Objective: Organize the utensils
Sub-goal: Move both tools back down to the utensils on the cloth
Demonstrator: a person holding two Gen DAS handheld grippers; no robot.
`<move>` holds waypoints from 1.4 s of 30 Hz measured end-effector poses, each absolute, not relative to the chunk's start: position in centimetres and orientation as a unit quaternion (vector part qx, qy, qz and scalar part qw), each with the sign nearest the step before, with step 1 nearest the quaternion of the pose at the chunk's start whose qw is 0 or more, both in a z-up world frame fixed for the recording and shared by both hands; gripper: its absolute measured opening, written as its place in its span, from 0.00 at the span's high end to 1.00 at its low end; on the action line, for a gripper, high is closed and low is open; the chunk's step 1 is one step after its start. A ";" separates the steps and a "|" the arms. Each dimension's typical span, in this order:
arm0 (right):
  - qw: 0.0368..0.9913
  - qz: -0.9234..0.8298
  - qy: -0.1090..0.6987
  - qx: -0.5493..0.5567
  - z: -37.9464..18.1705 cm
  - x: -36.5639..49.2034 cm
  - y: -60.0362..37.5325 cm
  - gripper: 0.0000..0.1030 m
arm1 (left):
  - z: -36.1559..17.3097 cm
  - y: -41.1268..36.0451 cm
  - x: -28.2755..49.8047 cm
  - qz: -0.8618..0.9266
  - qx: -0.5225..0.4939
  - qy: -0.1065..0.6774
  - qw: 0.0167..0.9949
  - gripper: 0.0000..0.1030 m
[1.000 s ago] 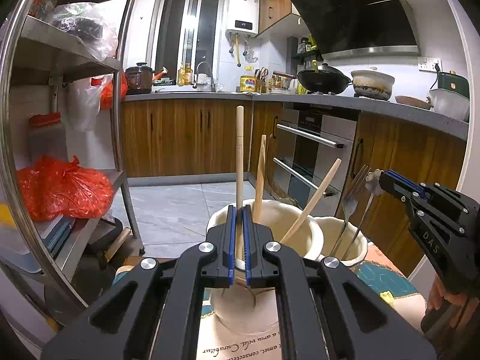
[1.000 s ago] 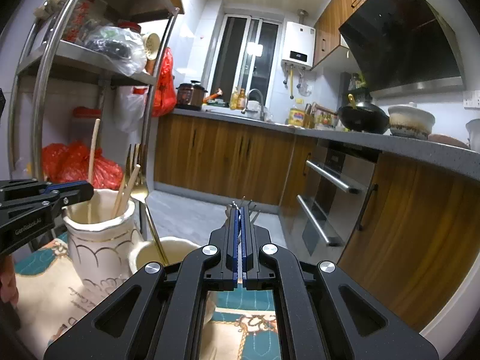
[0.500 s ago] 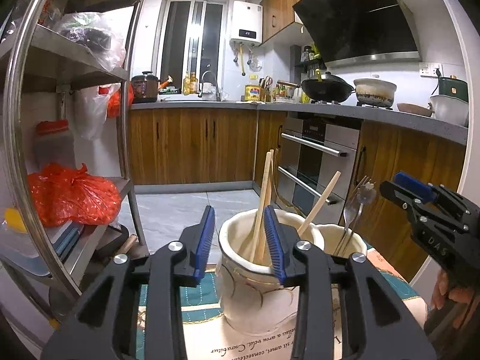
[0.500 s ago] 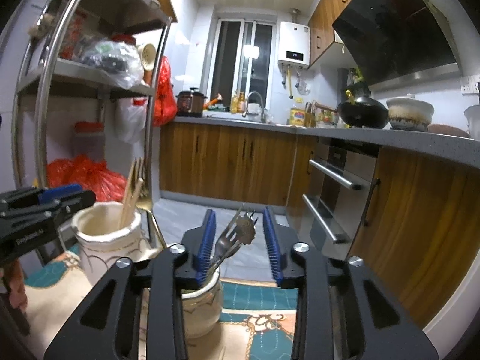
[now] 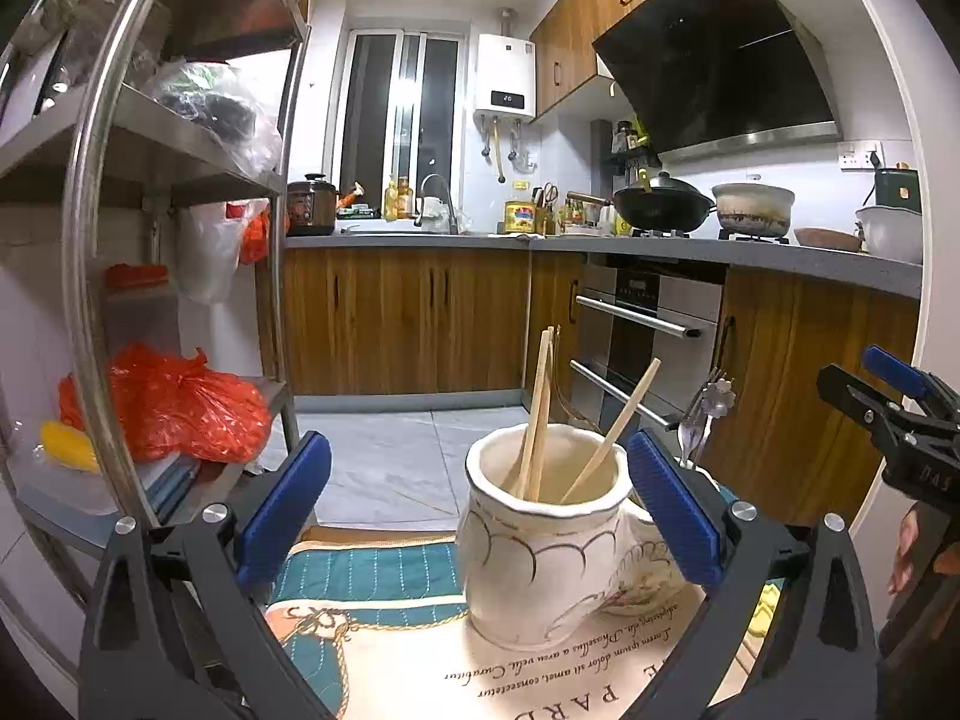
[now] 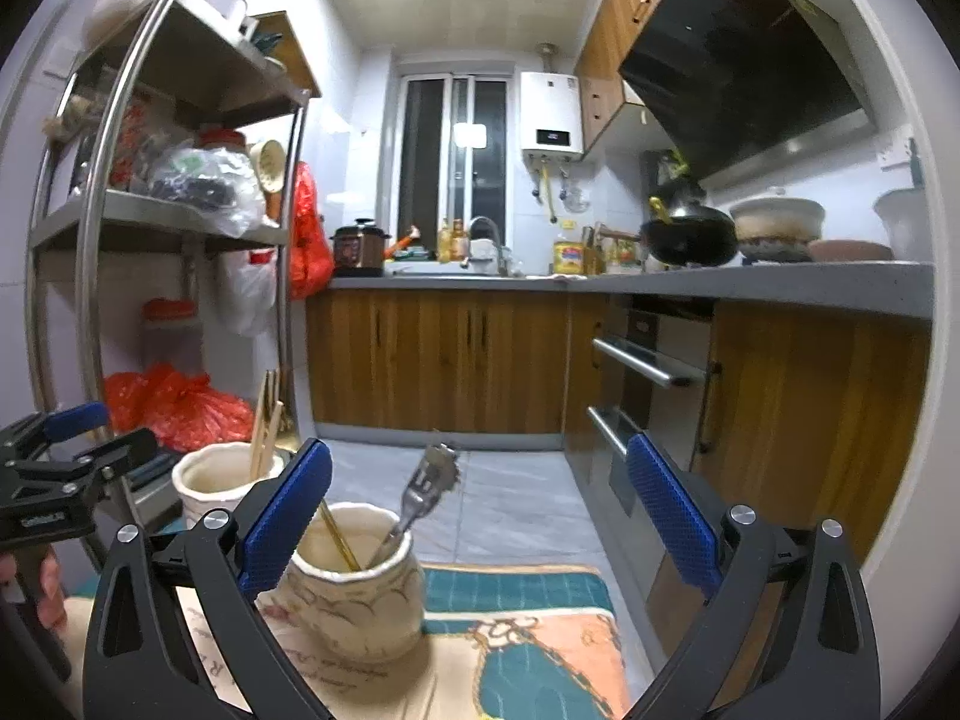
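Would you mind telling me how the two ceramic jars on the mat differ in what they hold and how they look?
The taller jar holds wooden chopsticks; the shorter jar holds metal cutlery, including a fork. The taller jar bears gold curved lines, the shorter jar a paler relief pattern with a floral touch. Both are cream, stand upright on the mat, and sit before an open gripper: left gripper, right gripper.

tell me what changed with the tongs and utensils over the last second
Both tongs let go and opened wide: the left tongs released a wooden chopstick into the tall jar, the right tongs released the metal fork into the short jar. Both pulled back. The jars stayed put on the mat.
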State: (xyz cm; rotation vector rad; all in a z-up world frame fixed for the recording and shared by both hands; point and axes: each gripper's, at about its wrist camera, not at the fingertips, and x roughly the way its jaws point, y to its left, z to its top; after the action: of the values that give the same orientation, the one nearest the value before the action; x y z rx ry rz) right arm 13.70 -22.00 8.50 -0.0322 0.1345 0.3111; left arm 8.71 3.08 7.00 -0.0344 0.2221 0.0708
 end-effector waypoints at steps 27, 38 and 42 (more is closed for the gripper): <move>0.977 0.133 0.165 -0.025 4.9 12.3 -27.1 0.05 | 3.8 1.3 4.9 0.008 -0.014 0.182 0.983 0.05; 0.954 0.148 0.259 -0.016 1.9 15.3 -27.4 0.05 | 2.6 0.6 5.8 -0.002 -0.021 0.213 0.977 0.05; 0.939 0.151 0.307 -0.022 0.7 16.2 -26.8 0.05 | 2.2 0.1 6.1 -0.008 -0.013 0.225 0.974 0.05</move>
State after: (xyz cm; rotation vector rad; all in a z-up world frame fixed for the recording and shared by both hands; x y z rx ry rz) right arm 16.17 -26.79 0.71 -0.0457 0.6266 0.3084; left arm 6.07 0.15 2.23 -0.0265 0.4537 -0.0159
